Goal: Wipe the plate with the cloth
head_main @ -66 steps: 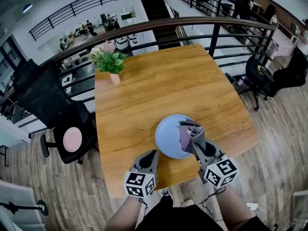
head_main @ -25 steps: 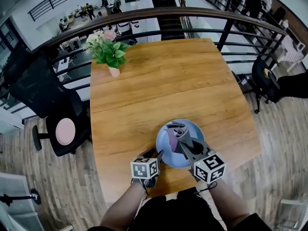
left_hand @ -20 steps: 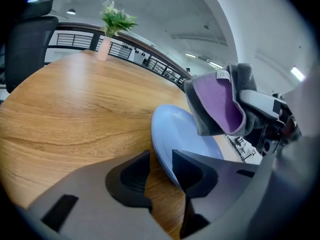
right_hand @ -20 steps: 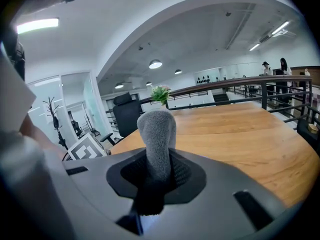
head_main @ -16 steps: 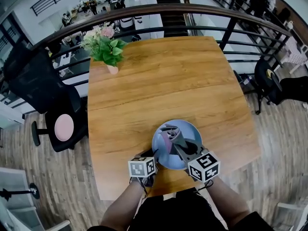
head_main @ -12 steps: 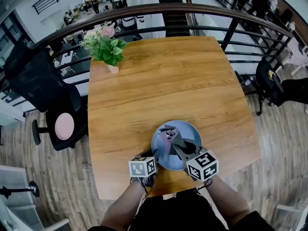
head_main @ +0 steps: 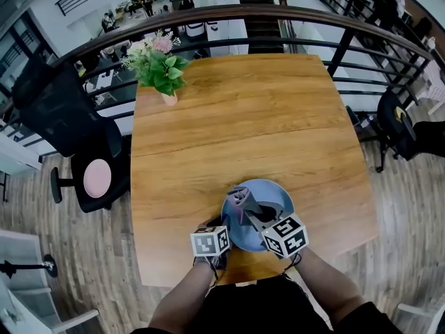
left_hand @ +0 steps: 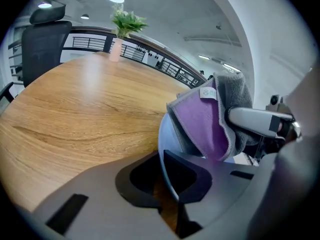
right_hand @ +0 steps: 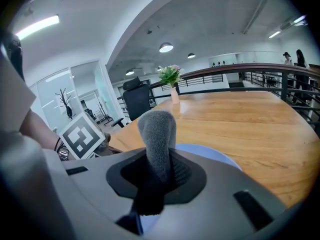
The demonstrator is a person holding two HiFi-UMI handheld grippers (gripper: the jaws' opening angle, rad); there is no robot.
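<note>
My left gripper (left_hand: pixel 162 156) has just been closing and now pinches the plate's (head_main: pixel 277 194) near rim, not far in from the table (head_main: pixel 243 110) edge nearest me. Right gripper (right_hand: pixel 155 176) is clamped on the cloth (right_hand: pixel 157 129), which bunches up over the plate just ahead of it. Past both it's all open wood. There's only a plant (head_main: pixel 160 65) at the far left corner, with the railing (head_main: pixel 292 14) behind.

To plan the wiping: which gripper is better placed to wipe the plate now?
Right. The right gripper grips the cloth over the plate; jaws of the left gripper have just been closing on its rim.
</note>
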